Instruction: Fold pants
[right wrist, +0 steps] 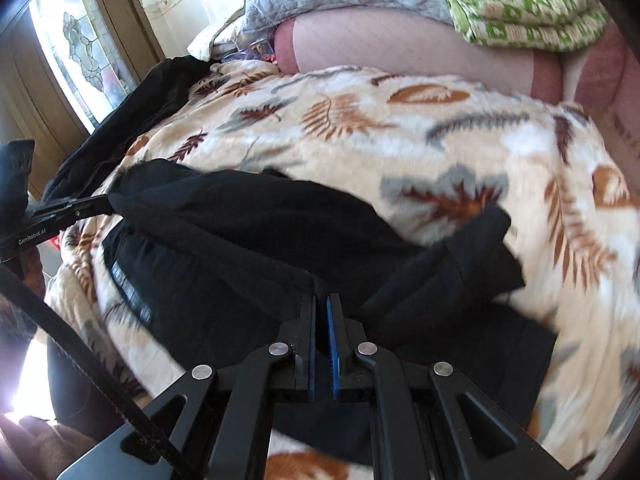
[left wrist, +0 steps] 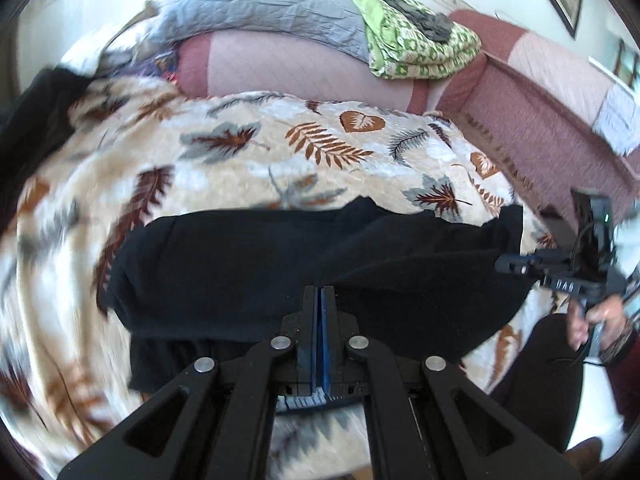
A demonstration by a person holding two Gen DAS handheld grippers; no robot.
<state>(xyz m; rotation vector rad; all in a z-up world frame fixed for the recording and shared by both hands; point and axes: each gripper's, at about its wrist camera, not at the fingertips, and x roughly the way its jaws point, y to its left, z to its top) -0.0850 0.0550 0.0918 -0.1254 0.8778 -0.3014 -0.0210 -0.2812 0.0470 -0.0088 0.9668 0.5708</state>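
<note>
The black pants point(left wrist: 312, 264) lie across a leaf-patterned blanket point(left wrist: 248, 152) on a couch. My left gripper point(left wrist: 320, 292) is shut on the near edge of the pants and lifts a fold of them. My right gripper point(right wrist: 322, 300) is shut on another edge of the pants point(right wrist: 248, 248), with cloth bunched between its blue pads. The right gripper also shows at the right edge of the left wrist view point(left wrist: 508, 266), pinching the pants' right end. The left gripper shows at the left edge of the right wrist view point(right wrist: 104, 202), holding the pants' left end.
A grey quilted pillow point(left wrist: 260, 0) and a folded green patterned blanket point(left wrist: 416, 40) lie on the pink couch back point(left wrist: 280, 68). Another dark garment point(right wrist: 132, 120) lies at the blanket's left end. A stained-glass window point(right wrist: 76, 48) is at the left.
</note>
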